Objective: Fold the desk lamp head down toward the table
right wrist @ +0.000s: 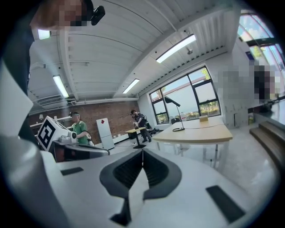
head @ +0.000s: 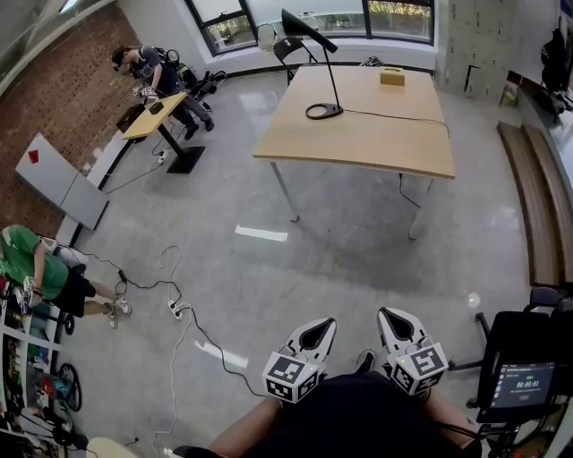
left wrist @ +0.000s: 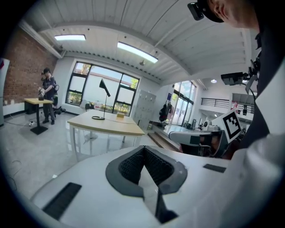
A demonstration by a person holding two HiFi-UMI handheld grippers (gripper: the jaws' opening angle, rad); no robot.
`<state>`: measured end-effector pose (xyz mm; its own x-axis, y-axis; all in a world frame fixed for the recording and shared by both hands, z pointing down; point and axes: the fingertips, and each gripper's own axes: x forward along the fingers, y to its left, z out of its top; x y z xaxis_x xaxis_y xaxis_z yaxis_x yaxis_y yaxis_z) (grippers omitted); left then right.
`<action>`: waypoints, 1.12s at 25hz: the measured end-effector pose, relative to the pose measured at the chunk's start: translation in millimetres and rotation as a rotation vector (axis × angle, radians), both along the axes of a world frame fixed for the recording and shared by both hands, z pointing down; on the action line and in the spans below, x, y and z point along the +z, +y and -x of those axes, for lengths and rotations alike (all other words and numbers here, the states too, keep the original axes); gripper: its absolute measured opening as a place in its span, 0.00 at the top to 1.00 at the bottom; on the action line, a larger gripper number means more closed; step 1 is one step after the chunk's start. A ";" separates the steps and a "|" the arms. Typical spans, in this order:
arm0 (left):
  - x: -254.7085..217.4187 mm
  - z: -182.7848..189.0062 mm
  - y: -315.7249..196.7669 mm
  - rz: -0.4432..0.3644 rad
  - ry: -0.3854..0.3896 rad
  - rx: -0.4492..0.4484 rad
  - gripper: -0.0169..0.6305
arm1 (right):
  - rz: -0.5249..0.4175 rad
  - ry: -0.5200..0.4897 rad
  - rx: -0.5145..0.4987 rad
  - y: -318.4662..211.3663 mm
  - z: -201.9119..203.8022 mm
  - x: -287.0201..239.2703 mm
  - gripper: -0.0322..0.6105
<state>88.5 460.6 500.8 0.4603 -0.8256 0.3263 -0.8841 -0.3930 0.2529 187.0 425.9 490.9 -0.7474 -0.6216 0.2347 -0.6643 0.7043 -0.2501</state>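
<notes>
A black desk lamp point(head: 332, 79) stands on the far left part of a light wooden table point(head: 376, 139). Its ring base point(head: 323, 111) rests on the top, its stem rises upright and its head point(head: 304, 25) is raised and angled. Both grippers are far from it, held close to my body at the bottom of the head view. My left gripper point(head: 317, 329) and right gripper point(head: 395, 317) are shut with nothing between the jaws. The left gripper view shows the lamp point(left wrist: 104, 100) small in the distance, and so does the right gripper view, lamp point(right wrist: 178, 116) beyond the closed right gripper point(right wrist: 142, 152).
A small yellow box point(head: 391, 77) lies on the table, and a lamp cord runs to the right edge. A chair point(head: 291, 46) stands behind it. Cables point(head: 170, 304) cross the grey floor. People stand at the left point(head: 157, 76), point(head: 36, 268). A cart with a screen point(head: 524, 383) is at right.
</notes>
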 end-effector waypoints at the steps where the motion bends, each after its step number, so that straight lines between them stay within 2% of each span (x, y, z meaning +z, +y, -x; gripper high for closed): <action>1: -2.6 -3.7 -3.3 -0.011 0.006 0.001 0.97 | 0.003 -0.005 0.001 -4.5 -4.6 1.0 0.94; 9: -9.6 4.7 -12.2 -0.022 0.018 -0.042 0.97 | 0.015 -0.026 0.019 -13.1 -9.8 1.8 0.94; 15: 4.7 12.1 -57.5 -0.005 0.026 -0.041 0.97 | 0.042 -0.014 0.022 -56.3 -1.9 18.9 0.94; 20: 4.8 34.9 -114.1 -0.050 0.033 -0.016 0.97 | 0.019 0.020 0.083 -106.1 9.7 19.9 0.94; 24: -27.5 55.1 -174.5 -0.127 0.072 0.024 0.97 | -0.061 0.041 0.137 -163.6 28.5 -7.8 0.94; 28: -92.3 82.5 -235.5 -0.264 0.151 0.035 0.97 | -0.225 0.047 0.142 -231.8 63.5 -69.0 0.94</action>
